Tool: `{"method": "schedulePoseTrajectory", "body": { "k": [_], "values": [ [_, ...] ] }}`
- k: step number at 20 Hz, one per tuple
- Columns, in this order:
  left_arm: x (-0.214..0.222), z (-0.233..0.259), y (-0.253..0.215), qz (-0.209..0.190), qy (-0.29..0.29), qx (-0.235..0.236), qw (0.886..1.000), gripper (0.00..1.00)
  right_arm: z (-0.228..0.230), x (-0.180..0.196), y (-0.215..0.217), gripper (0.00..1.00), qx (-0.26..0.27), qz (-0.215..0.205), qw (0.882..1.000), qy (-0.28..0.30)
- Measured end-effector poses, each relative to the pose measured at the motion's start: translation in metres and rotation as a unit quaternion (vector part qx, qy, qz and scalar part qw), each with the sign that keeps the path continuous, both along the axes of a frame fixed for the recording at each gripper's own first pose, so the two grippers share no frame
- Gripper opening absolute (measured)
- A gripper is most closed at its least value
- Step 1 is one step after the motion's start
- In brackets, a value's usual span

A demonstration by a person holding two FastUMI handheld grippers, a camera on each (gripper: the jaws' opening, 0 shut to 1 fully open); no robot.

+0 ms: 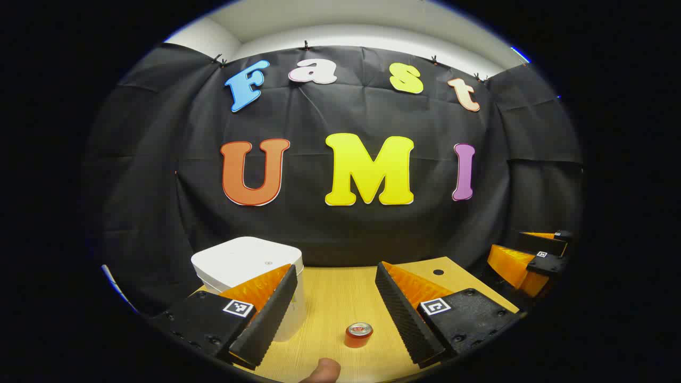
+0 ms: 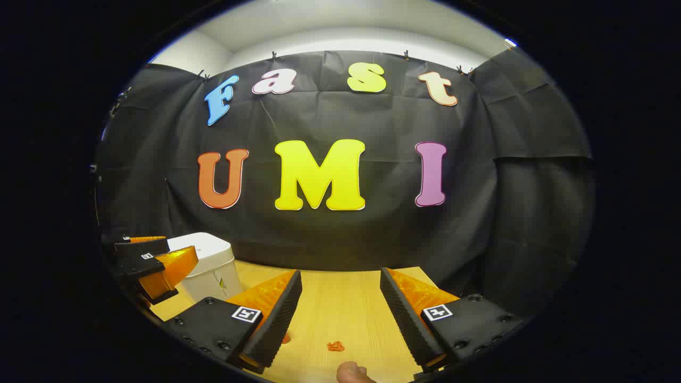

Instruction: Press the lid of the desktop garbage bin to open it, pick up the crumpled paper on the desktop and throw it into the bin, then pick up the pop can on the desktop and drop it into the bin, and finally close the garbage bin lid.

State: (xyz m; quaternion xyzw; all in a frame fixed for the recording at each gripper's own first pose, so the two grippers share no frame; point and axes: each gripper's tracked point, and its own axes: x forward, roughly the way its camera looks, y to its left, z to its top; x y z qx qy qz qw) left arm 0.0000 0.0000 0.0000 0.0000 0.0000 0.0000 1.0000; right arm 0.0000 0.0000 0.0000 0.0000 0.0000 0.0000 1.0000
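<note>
Lid of white plastic bin is shut; left tongs and right tongs are held wide open, empty. Lid should be pressed squarely from above.

Sharp, evenly lit, fisheye-warped edges

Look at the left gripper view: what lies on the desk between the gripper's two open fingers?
In the left gripper view, the pop can stands upright on the bare wooden desktop between the left gripper fingers, touching neither.
</note>
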Motion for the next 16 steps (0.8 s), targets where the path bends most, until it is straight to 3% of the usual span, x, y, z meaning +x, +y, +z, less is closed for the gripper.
{"method": "schedulePoseTrajectory", "body": {
  "k": [16],
  "values": [
    [-0.001,-0.016,-0.001,0.000,0.017,0.011,1.000,0.98,-0.013,0.003,0.007,0.94,-0.006,0.012,1.000,0.012]
  ]
}}
